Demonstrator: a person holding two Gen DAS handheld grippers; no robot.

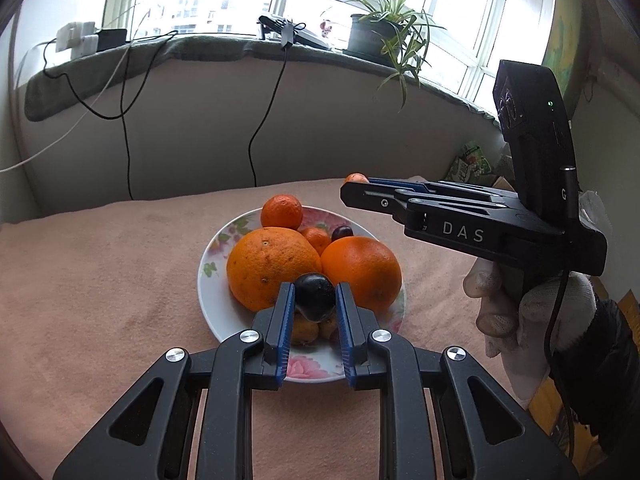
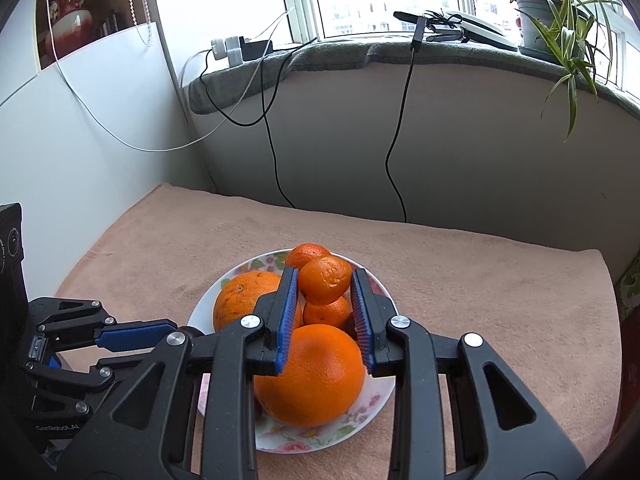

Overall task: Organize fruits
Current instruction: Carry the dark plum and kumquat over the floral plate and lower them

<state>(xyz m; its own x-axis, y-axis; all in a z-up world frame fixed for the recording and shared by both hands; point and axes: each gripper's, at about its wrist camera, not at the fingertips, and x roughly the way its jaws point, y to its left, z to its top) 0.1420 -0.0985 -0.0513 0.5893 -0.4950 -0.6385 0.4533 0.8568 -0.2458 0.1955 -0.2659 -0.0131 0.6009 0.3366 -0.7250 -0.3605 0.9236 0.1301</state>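
A flowered white plate point(image 1: 208, 268) point(image 2: 376, 400) on the pink cloth holds two big oranges point(image 1: 272, 266) point(image 2: 310, 374), small tangerines point(image 1: 281, 211) and dark plums point(image 1: 342, 233). My left gripper point(image 1: 314, 294) is shut on a dark plum point(image 1: 314, 295) just above the plate's near side. My right gripper point(image 2: 325, 282) is shut on a small tangerine point(image 2: 325, 280) and holds it above the plate's middle. In the left wrist view the right gripper point(image 1: 358, 184) hangs over the plate's far right, tangerine tip point(image 1: 356, 178) showing.
A pink cloth point(image 1: 100, 280) covers the table. A grey wall and windowsill with black cables point(image 1: 264, 120), chargers and a potted spider plant point(image 1: 384, 32) stand behind. Boxes and a packet point(image 1: 472, 162) lie at the right edge.
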